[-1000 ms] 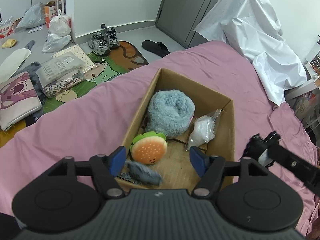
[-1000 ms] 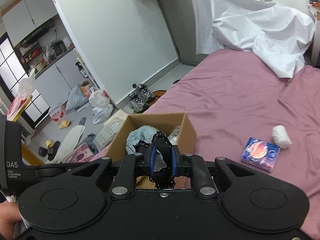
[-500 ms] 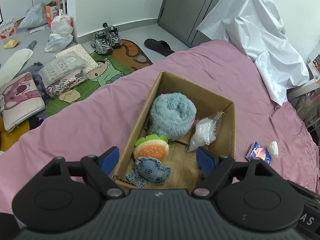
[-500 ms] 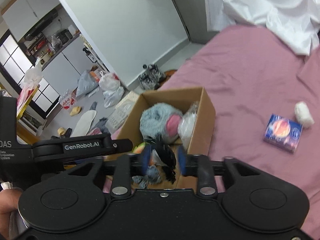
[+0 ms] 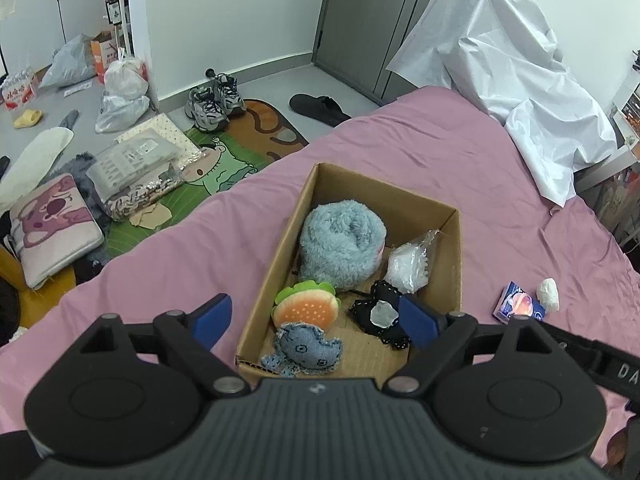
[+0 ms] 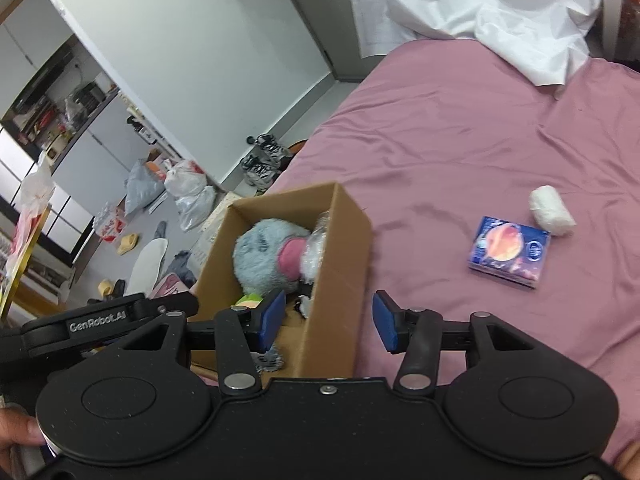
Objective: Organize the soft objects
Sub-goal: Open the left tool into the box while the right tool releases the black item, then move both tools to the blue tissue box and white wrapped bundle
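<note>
Bed [image 5: 460, 152]: pink sheet, lightly creased; carries the box and two loose items.
White cover [image 5: 516, 68]: crumpled sheet draped over something at the far right of the bed.
Cardboard box [image 5: 276, 252]: open-topped, on the bed in front of both tools, long axis running near to far.
Blue fluffy roll [image 5: 342, 246]: far half of the box, against the left wall; pink end face visible from the right wrist view [image 6: 290, 258].
Clear bag [image 5: 410, 266]: white filling, leaning in the far right corner of the box, touching the roll.
Burger plush [image 5: 306, 308]: orange with green frill, near the left wall, just in front of the roll.
Denim plush [image 5: 306, 350]: blue, frayed edges, near end of the box, touching the burger plush.
Black fabric piece [image 5: 380, 316]: white stitching and a pale patch, on the box floor at the near right.
Blue packet [image 6: 510, 252]: flat on the bed to the right of the box.
White bundle [image 6: 550, 210]: small roll just beyond the packet, touching its far corner.
Left tool [image 5: 316, 318]: released; jaws have just been opening and stand wide above the near end of the box, nothing gripped.
Right tool [image 6: 330, 322]: released; jaws have just been opening, straddling the right wall of the box without pressing it.
</note>
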A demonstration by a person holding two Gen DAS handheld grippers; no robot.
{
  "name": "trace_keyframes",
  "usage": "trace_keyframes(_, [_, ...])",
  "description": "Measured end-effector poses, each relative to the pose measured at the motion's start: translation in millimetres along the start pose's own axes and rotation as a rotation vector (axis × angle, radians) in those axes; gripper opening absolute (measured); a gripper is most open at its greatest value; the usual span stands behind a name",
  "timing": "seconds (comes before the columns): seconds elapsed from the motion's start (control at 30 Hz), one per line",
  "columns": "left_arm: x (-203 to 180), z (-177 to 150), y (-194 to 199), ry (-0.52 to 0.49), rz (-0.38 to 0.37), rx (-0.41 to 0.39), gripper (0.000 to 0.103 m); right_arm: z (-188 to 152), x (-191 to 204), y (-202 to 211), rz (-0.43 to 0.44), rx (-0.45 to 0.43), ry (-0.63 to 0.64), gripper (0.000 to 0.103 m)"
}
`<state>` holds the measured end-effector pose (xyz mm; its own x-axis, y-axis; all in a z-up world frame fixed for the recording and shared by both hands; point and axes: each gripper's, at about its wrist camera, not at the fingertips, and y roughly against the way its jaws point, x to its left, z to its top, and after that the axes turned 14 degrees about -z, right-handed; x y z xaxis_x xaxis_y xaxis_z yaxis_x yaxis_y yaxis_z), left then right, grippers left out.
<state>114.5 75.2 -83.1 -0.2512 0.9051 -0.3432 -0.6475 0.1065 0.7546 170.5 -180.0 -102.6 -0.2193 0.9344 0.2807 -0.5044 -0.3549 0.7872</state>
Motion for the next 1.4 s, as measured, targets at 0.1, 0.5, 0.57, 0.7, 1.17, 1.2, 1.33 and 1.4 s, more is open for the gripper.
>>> trace_keyframes(0.1, [-6, -1, 3, -0.019, 0.001, -0.014, 0.095, 3, -6, 4, -0.002, -0.006, -0.009, 0.057])
trace_keyframes(0.5, [-34, 0, 11, -0.084, 0.002, -0.016, 0.095, 10, -16, 23, -0.006, -0.048, 0.02, 0.085])
trace_keyframes(0.57, [-39, 1, 13, -0.089, -0.006, -0.013, 0.095, 13, -22, 25, -0.008, -0.053, 0.022, 0.086])
trace_keyframes(0.7, [-52, 1, 15, -0.115, -0.021, -0.017, 0.095, 19, -38, 32, -0.016, -0.062, 0.014, 0.088])
trace_keyframes(1.17, [-97, -6, 1, -0.151, -0.088, -0.014, 0.095, 32, -77, 54, -0.052, -0.121, 0.0, 0.091])
trace_keyframes(1.2, [-99, -7, 0, -0.151, -0.089, -0.014, 0.095, 33, -80, 55, -0.051, -0.123, -0.005, 0.092])
trace_keyframes(1.33, [-110, -10, -8, -0.148, -0.085, -0.011, 0.095, 36, -96, 61, -0.059, -0.136, -0.018, 0.092])
trace_keyframes(1.4, [-116, -12, -12, -0.154, -0.091, -0.008, 0.095, 39, -104, 61, -0.062, -0.136, -0.035, 0.092])
